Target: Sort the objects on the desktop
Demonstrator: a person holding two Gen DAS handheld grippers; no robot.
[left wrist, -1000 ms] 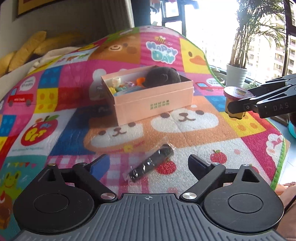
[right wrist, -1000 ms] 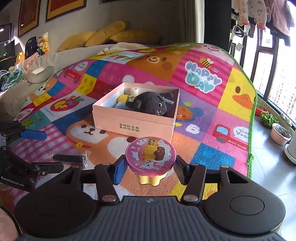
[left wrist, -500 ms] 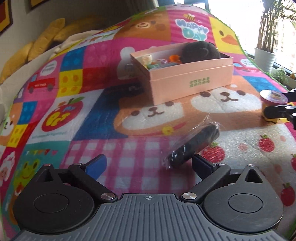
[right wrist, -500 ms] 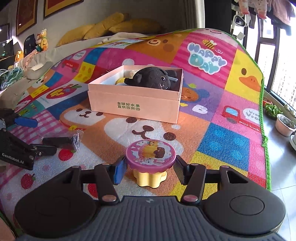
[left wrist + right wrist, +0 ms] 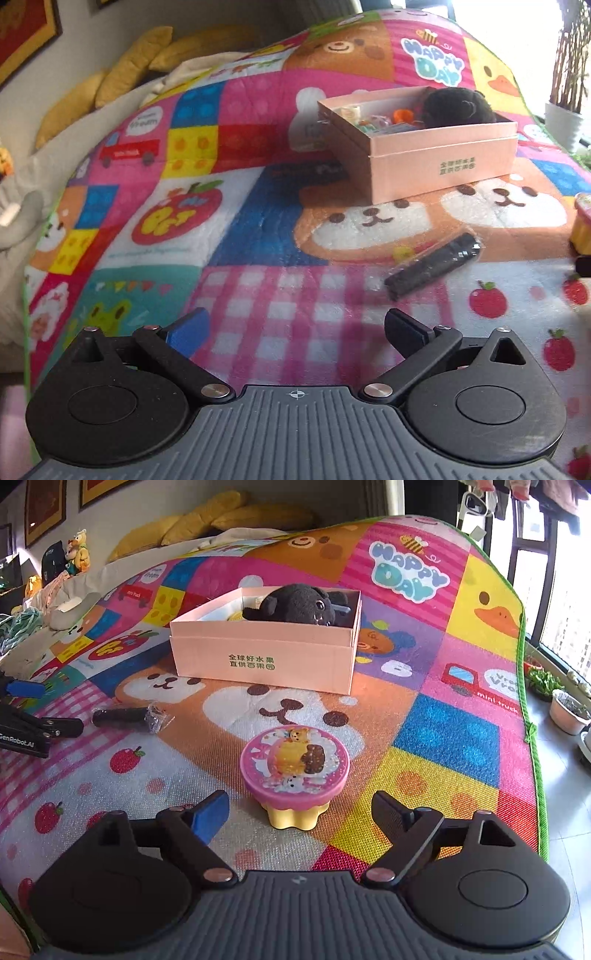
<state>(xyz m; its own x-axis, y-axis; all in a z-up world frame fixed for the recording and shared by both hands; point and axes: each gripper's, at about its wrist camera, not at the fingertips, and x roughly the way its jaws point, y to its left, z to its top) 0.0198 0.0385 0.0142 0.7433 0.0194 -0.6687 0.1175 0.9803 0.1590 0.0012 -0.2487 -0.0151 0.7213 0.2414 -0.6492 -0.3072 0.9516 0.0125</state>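
Note:
A pink-lidded cupcake toy [image 5: 294, 764] with a yellow base stands on the play mat [image 5: 436, 734], just ahead of my right gripper [image 5: 301, 812]. Its jaws are opening and the pads stand clear of the toy. The toy's edge [image 5: 583, 229] shows at the far right of the left wrist view. A black stick in clear wrap [image 5: 434, 264] lies ahead and to the right of my left gripper [image 5: 295, 325], whose jaws are opening with nothing between them. The wrapped stick [image 5: 125, 718] lies just off the left gripper [image 5: 53, 705]. A pink box [image 5: 264, 661] holds a black plush [image 5: 295, 603] and small toys.
The pink box [image 5: 443, 162] stands mid-mat behind both objects. The mat's green edge [image 5: 532, 731] drops to a tiled floor with potted plants [image 5: 569, 709] on the right. Yellow cushions [image 5: 122, 77] and a sofa lie behind the mat.
The right gripper came down, set the cupcake toy on the mat and spread its jaws off it. The left gripper swung left, so the wrapped stick now lies ahead to its right.

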